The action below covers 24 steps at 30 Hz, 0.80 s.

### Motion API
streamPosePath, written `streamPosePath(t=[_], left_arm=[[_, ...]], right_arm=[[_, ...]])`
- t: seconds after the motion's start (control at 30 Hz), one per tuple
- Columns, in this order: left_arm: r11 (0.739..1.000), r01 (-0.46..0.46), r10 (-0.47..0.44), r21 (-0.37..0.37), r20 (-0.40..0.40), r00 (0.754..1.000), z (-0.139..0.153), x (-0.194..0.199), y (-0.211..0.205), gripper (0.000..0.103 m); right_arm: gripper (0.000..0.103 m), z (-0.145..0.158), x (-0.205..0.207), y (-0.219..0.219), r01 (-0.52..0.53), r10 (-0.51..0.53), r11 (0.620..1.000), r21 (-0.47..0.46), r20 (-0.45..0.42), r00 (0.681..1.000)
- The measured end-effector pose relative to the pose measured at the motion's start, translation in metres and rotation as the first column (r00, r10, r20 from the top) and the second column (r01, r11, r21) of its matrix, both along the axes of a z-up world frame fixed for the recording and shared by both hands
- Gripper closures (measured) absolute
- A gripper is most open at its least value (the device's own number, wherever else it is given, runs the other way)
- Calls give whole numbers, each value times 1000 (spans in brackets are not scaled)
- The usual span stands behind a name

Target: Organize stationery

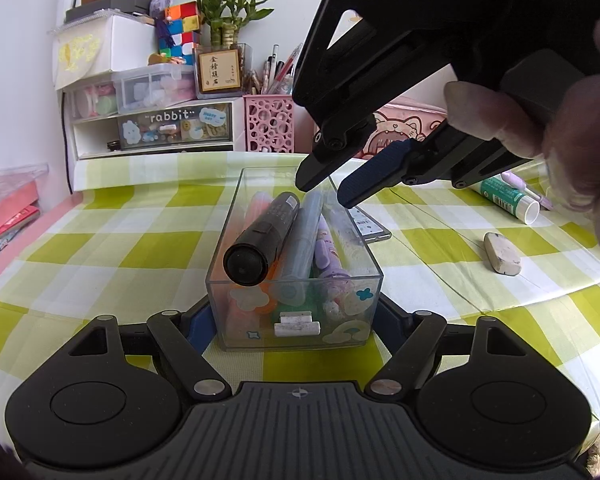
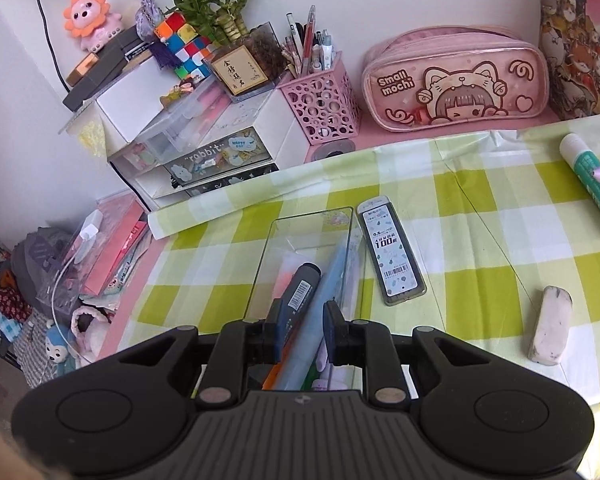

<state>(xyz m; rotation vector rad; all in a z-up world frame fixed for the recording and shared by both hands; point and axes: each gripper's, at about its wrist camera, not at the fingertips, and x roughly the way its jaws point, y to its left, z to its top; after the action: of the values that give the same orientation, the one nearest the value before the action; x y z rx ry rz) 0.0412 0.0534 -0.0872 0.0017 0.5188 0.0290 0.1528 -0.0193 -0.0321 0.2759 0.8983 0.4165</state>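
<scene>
**A:** Starting with the left wrist view. Where to place the clear box [image 1: 236,340]?

**B:** Standing on the checked counter [image 1: 100,248], long axis running away from the camera. Caught at its near end by the left gripper [image 1: 294,316], with one of the fingers [image 1: 194,322] against each side wall. Closed on the box, then, at box width.

**A:** Contents?

**B:** Packed with pens. Topmost, a black marker [image 1: 264,236] lying along the box with its butt end at the near rim, and just right of it a pale blue pen [image 1: 302,248].

**A:** And the right gripper [image 1: 326,192] from the same view?

**B:** Carried by a hand [image 1: 560,140] at the upper right. Angled down over the far end of the box, tips just above the marker's far end. Parted by only a narrow gap, gripping nothing.

**A:** On to the right wrist view.

**B:** Looking down along the right gripper [image 2: 305,328] into the clear box [image 2: 300,236]. Seen beyond and below the gap: black marker [image 2: 300,288] and pale blue pen [image 2: 328,292], neither pinched. Same narrow opening confirmed.

**A:** Loose items outside the box?

**B:** Lead refill case [image 2: 394,256] flat on the counter [image 2: 480,240], just beside the box's right wall. Well apart to the right, a smudged eraser [image 2: 550,326] and a glue stick [image 2: 592,184].
</scene>
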Motion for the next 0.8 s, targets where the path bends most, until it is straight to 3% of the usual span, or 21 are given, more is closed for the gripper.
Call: streamPosePath(t=[0.13, 0.3, 0.5, 0.8], left_arm=[[1000, 2, -2, -1, 2, 1000, 0, 1, -1, 26], [1000, 2, -2, -2, 1, 1000, 0, 1, -1, 26], [1000, 1, -1, -1, 2, 1000, -1, 1, -2, 27], [1000, 3, -3, -3, 4, 1000, 0, -1, -1, 26]], right_arm=[[80, 1, -5, 9, -73, 73, 997, -23, 7, 997], [80, 3, -10, 29, -180, 185, 976, -122, 35, 982], [86, 1, -2, 44, -177, 212, 927, -332, 72, 975], [87, 8, -6, 25, -207, 213, 969, -138, 33, 976]])
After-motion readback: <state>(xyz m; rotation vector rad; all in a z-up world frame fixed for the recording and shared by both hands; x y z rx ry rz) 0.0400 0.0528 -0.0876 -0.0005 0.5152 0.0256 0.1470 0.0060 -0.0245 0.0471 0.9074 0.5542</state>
